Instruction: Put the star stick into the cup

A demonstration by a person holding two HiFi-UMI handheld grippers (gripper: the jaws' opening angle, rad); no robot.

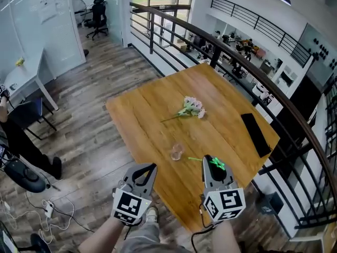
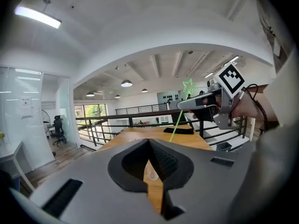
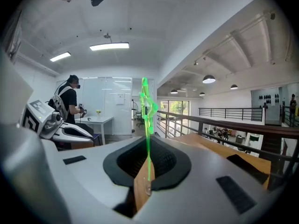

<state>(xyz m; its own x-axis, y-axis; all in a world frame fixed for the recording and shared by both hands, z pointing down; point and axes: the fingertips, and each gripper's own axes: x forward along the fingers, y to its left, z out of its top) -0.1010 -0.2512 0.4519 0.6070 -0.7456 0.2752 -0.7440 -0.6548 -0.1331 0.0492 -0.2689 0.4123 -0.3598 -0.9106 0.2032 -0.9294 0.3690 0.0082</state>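
A thin green star stick [image 1: 204,161] is pinched near its middle by my right gripper [image 1: 209,161], which is shut on it above the table's near edge. In the right gripper view the stick [image 3: 148,125] rises from between the jaws with the star on top. The left gripper view shows the star [image 2: 188,85] above the right gripper [image 2: 188,104] and the tail slanting down. A small clear cup [image 1: 177,152] stands on the wooden table [image 1: 226,115], just left of the stick's tail. My left gripper [image 1: 147,168] hovers near the cup, shut and empty; the cup [image 2: 153,175] shows below its jaws.
A pink flower sprig [image 1: 192,108] lies mid-table. A flat black object [image 1: 256,134] lies by the right edge. A dark railing [image 1: 247,62] runs behind and right of the table. A person [image 3: 70,101] stands far off by a white desk.
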